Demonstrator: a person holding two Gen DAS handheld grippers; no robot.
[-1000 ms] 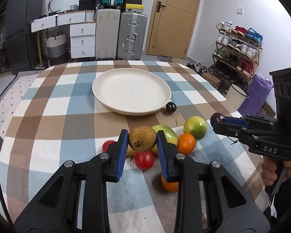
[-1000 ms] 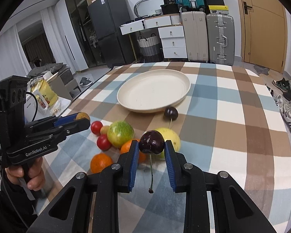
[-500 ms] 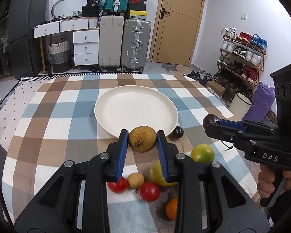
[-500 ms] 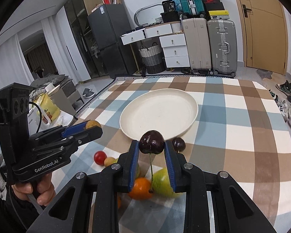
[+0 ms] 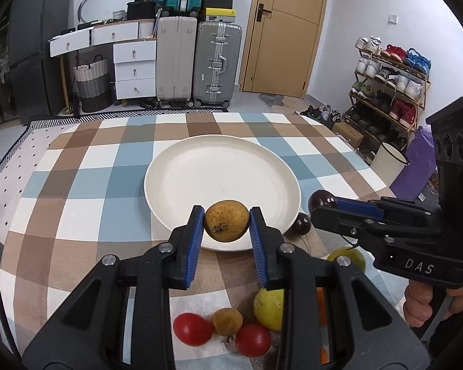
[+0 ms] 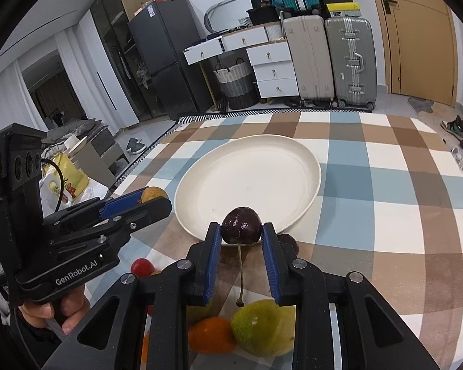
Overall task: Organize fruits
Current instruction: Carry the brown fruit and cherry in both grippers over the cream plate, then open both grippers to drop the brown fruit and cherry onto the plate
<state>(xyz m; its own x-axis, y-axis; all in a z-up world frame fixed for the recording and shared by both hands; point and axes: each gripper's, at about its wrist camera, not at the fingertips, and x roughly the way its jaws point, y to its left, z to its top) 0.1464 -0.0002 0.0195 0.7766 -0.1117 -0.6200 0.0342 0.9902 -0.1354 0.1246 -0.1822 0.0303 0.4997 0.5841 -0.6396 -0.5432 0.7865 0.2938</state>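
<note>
Beside plate [image 5: 169, 212] rim – 1 loose cherry [image 5: 302, 224]; 2 tomatoes [image 5: 192, 328] nr fruit pile.

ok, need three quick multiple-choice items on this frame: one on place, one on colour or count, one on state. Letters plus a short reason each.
1. Where does the loose dark cherry lie?
A. in the middle of the plate
B. on the cloth at the plate's near rim
C. on the floor

2. How many red tomatoes show under the left tool?
A. two
B. none
C. five

3. What is the state of the plate?
A. stacked with fruit
B. upside down
C. nothing lies on it yet

Key: 1 B, the cherry sits on the checked cloth just off the rim. 2 A, one tomato and a second tomato lie side by side. 3 C, its whole white face is bare; the brown fruit and the stemmed cherry in the right tool are held, not set down.
</note>
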